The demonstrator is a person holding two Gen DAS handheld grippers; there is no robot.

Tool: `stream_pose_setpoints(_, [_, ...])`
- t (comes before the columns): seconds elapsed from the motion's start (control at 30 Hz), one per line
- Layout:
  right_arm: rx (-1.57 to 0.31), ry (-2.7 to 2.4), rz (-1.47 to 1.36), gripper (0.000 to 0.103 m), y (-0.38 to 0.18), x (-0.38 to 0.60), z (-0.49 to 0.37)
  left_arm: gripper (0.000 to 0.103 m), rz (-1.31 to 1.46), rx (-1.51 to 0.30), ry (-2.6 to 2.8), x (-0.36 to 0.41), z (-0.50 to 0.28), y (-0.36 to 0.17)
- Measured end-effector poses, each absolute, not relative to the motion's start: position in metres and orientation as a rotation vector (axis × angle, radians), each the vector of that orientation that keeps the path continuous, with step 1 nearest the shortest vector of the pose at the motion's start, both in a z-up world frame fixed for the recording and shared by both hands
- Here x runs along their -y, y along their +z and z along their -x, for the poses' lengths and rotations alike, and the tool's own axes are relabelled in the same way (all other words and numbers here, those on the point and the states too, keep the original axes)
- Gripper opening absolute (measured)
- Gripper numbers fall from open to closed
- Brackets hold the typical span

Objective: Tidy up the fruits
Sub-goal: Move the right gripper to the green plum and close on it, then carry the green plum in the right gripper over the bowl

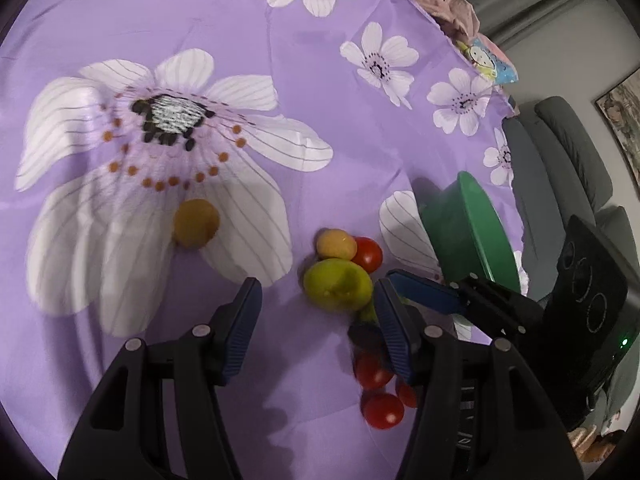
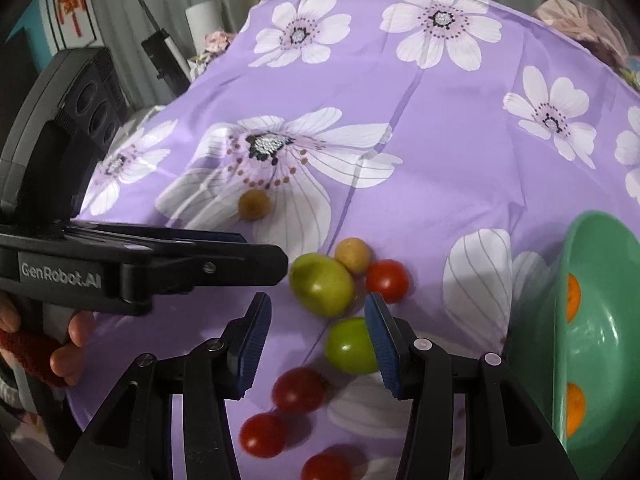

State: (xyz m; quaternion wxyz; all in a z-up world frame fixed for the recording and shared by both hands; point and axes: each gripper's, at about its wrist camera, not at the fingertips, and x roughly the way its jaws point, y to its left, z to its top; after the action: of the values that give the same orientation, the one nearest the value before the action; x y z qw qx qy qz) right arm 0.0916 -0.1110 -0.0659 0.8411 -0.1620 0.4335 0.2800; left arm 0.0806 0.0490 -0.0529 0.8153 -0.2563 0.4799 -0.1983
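— Fruits, where are they lying?

— Loose on my purple cloth with white flowers [image 2: 440,184]. A large green round fruit [image 2: 322,284] touches a small tan round fruit [image 2: 352,255] and a red cherry tomato [image 2: 387,280]. A smaller green round fruit [image 2: 349,346] sits just below them, against one blue pad of my right gripper [image 2: 318,340], whose jaws stand wide apart with nothing clamped.

— And the rest?

— Three more red cherry tomatoes [image 2: 298,390] lie nearer my right gripper; a lone yellow-brown round fruit [image 1: 196,223] rests well apart on a big petal. My green plastic bowl [image 2: 592,320], at the right, holds orange pieces.

— Your left gripper [image 1: 318,320]?

— Spread open too, empty, beside the cluster.
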Motion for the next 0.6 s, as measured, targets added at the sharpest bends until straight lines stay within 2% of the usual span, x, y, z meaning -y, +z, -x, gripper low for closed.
stream_pose_setpoints(0.33, [-0.993, 0.622, 0.436, 0.05, -0.083, 0.099, -0.108, 0.056, 0.547, -1.052, -0.476, -0.039, -0.094, -0.064])
stream_pose_setpoints(0.4, [-0.994, 0.622, 0.424, 0.048, -0.085, 0.099, -0.11, 0.056, 0.543, -1.051, -0.483, -0.039, -0.095, -0.064])
stream_pose_setpoints(0.47, [-0.999, 0.622, 0.405, 0.042, -0.087, 0.099, -0.113, 0.056, 0.534, -1.052, -0.495, -0.037, -0.095, -0.064])
stream_pose_setpoints(0.6, [-1.001, 0.629, 0.392, 0.041, -0.088, 0.098, -0.113, 0.047, 0.52, -1.062, -0.523, -0.029, -0.095, -0.066])
